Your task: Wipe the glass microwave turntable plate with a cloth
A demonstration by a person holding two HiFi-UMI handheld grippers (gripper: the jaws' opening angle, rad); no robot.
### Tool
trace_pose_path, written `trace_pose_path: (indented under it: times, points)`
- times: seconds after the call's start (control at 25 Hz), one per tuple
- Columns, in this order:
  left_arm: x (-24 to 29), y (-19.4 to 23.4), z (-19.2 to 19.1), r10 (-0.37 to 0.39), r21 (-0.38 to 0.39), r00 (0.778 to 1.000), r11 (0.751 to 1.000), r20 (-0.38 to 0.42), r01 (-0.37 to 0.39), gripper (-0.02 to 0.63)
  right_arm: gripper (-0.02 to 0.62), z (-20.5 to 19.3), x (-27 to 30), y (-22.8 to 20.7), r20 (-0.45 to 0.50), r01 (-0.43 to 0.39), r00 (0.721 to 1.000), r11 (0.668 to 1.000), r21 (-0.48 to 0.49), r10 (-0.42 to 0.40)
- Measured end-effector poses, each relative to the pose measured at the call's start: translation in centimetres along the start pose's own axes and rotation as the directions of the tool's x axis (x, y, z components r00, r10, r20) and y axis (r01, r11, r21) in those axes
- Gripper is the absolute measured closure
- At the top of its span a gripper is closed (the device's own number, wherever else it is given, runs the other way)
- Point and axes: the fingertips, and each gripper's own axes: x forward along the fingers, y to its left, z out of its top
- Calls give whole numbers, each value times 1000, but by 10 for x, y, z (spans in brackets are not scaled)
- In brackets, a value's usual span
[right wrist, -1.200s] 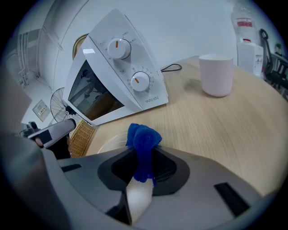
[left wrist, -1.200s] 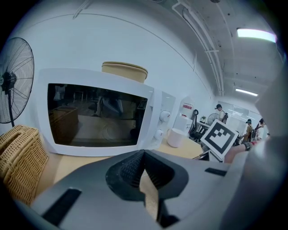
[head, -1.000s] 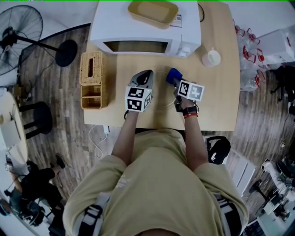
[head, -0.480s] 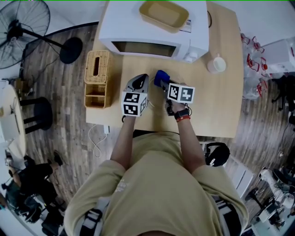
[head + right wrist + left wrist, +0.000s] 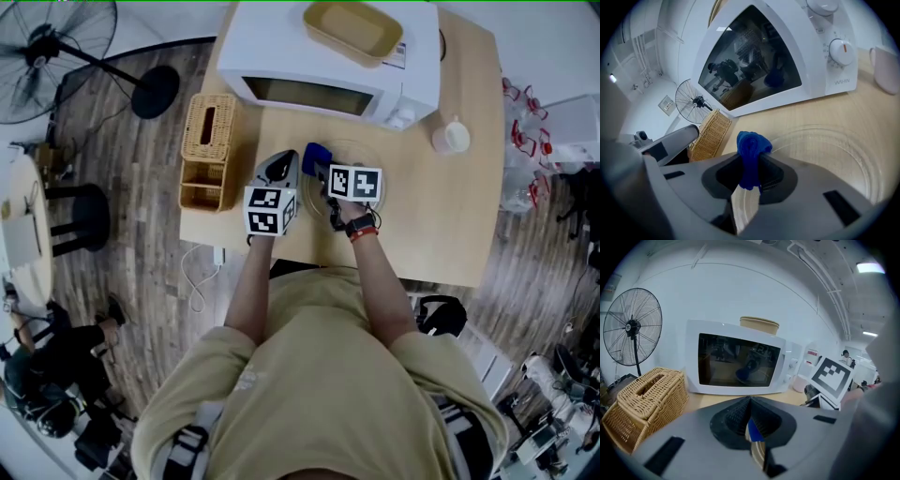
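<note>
Right gripper (image 5: 750,176) was clamped on a bunched blue cloth (image 5: 751,147), glass turntable plate (image 5: 834,159) was laid flat just ahead and to its right, cloth was seen over the plate's left rim, left gripper (image 5: 750,423) was pinched closed beside it, left of the plate.

Looking straight down: both arms reach out over the wooden table (image 5: 441,225). The left gripper (image 5: 288,159) sits at the left edge of the glass plate (image 5: 371,157), its marker cube facing up. The right gripper (image 5: 322,167) is just beside it, over the plate, with a blue cloth (image 5: 314,156) bunched at its tip. Behind them stands the white microwave (image 5: 281,52) with 1 tan tray (image 5: 352,28) on top. A wicker box (image 5: 207,150) stands to the left and a white cup (image 5: 451,137) to the right. 1 fan (image 5: 47,37) stands on the floor.
</note>
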Motion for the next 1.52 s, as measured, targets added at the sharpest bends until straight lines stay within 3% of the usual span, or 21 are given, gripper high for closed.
trace_pose_path:
  times: [0.6,1.52]
  points:
    - [2,-5,-3,2,-8,1000,1000,-8,-2,588,503,-5,8,-8,-23,72,997,994,-78,-74]
    - [15,-38,-4,-64,32,998,997,-28,65,588,503,-8,-15,-36,2,83,997,996,-28,-83]
